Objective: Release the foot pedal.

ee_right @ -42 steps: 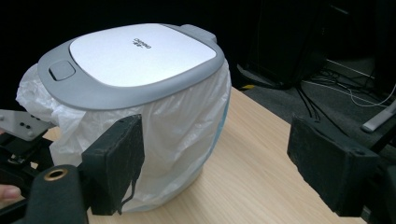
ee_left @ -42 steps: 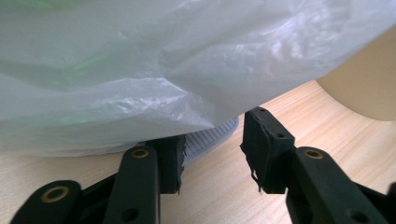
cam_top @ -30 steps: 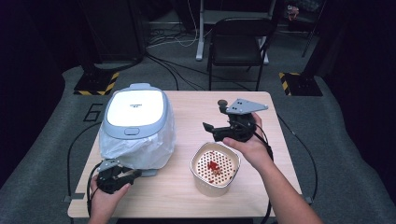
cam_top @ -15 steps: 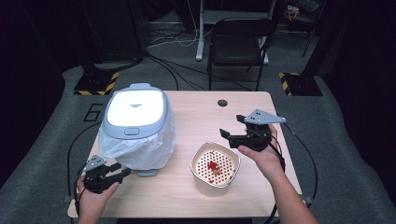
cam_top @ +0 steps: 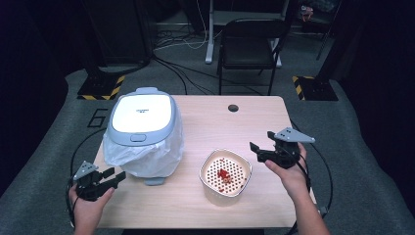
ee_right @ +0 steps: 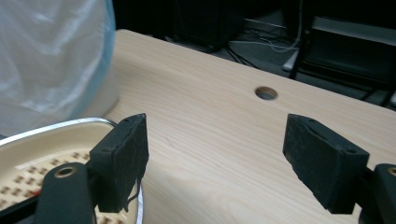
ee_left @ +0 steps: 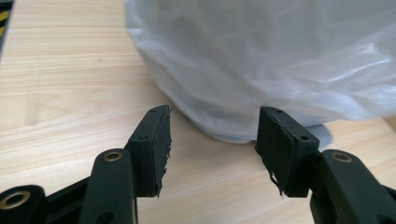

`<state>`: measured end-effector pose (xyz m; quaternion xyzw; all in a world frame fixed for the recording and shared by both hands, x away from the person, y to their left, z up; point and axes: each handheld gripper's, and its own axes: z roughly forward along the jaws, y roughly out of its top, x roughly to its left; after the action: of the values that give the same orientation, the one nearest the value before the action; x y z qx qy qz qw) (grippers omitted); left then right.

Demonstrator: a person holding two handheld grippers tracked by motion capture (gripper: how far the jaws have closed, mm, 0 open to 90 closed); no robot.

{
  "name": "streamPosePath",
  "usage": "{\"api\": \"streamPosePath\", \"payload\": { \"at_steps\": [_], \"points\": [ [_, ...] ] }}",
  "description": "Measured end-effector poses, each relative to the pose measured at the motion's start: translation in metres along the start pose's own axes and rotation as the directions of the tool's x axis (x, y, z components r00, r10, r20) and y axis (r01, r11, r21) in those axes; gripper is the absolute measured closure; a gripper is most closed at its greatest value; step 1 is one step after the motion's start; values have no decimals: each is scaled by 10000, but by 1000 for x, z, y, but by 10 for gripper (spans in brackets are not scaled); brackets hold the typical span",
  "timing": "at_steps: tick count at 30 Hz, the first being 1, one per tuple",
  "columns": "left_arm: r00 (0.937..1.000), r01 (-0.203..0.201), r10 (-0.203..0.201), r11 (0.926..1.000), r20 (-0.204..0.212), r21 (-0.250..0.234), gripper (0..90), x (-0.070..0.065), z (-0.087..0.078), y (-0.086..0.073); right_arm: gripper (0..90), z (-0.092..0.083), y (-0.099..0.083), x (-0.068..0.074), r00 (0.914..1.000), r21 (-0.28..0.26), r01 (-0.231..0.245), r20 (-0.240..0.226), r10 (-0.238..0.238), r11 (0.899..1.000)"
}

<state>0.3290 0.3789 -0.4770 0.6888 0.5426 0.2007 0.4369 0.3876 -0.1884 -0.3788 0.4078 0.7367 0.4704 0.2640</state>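
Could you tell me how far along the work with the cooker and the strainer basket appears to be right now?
Done: the cooker stands with its lid shut and a plastic bag around its body; red bits lie in the strainer basket. In hand: nothing; the left tongs stand open just short of the bag, and the right tongs are open beside the basket's rim. Left: probably gripping bag or basket; which comes next is unclear.

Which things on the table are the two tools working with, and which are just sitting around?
Part of the job:
- white lidded cooker wrapped in a clear plastic bag, just ahead of the open left tool
- cream perforated strainer basket with red bits inside, beside the open right tool

Just there:
- black folding chair behind the table
- round cable hole in the wooden tabletop
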Motion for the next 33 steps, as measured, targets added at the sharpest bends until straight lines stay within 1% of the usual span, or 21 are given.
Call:
{"api": "streamPosePath", "payload": {
  "at_steps": [2,3,5,6,8,10,11,15,16,17,20,21,22,23,26,28,29,30,31,32,33],
  "points": [
    [9999,5,-4,10000,-109,51,431,4,0,-1,217,-2,-10,-4,9997,31,-145,198,144,9999],
    [9998,155,-155,9999,-120,-28,430,5,1,-2,218,-3,-13,-5,9994,17,-246,249,246,9997],
    [9995,247,-249,9997,-178,-67,427,9,2,-4,219,-3,-22,-8,9984,74,-409,381,406,9991],
    [9993,250,-254,9996,-267,-144,425,11,4,-5,219,-4,-26,-9,9981,161,-401,480,393,9991],
    [9990,268,-270,9996,-344,-62,421,13,5,-7,218,-4,-34,-10,9971,273,-459,616,442,9986],
    [9987,262,-266,9996,-426,-116,417,15,6,-8,220,-5,-42,-11,9956,304,-549,780,524,9980],
    [9988,223,-228,9997,-434,-116,415,17,7,-8,220,-5,-47,-12,9947,326,-639,828,610,9974],
    [9980,327,-332,9994,-538,-108,391,21,10,-12,222,-3,-65,-14,9908,418,-934,1020,888,9947],
    [9979,339,-343,9994,-548,-89,391,22,11,-13,222,-2,-69,-15,9896,511,-990,1094,929,9938],
    [9981,261,-263,9996,-565,-45,391,23,12,-13,222,0,-74,-15,9890,559,-1022,1127,955,9932],
    [9984,132,-130,9999,-547,31,388,23,15,-15,223,4,-85,-17,9858,738,-1004,1426,891,9922],
    [9984,132,-130,9999,-547,31,385,23,15,-15,223,4,-85,-17,9858,738,-1004,1426,891,9922],
    [9978,-6,9,10000,-655,49,385,23,18,-16,223,5,-88,-18,9850,732,-1084,1429,971,9914],
    [9976,-32,38,10000,-696,85,365,23,18,-17,226,8,-96,-19,9825,775,-1190,1534,1061,9899],
    [9974,109,-106,9999,-718,40,365,25,20,-19,228,11,-107,-22,9810,917,-1168,1661,1005,9889],
    [9976,285,-279,9995,-641,94,365,27,20,-21,228,12,-113,-24,9793,1006,-1323,1669,1144,9861],
    [9974,376,-373,9993,-614,33,365,27,21,-22,229,13,-118,-25,9778,1008,-1459,1661,1279,9842],
    [9975,411,-407,9991,-585,56,365,27,21,-22,229,13,-118,-25,9778,1008,-1459,1661,1279,9842],
    [9978,362,-354,9993,-556,129,365,26,21,-22,229,14,-120,-25,9766,1053,-1560,1653,1374,9821],
    [9979,304,-295,9994,-577,150,362,26,23,-23,228,16,-125,-25,9777,1141,-1495,1654,1296,9822],
    [9978,216,-198,9993,-633,289,362,23,25,-23,226,17,-126,-25,9779,1274,-1511,1643,1294,9803]
  ]
}}
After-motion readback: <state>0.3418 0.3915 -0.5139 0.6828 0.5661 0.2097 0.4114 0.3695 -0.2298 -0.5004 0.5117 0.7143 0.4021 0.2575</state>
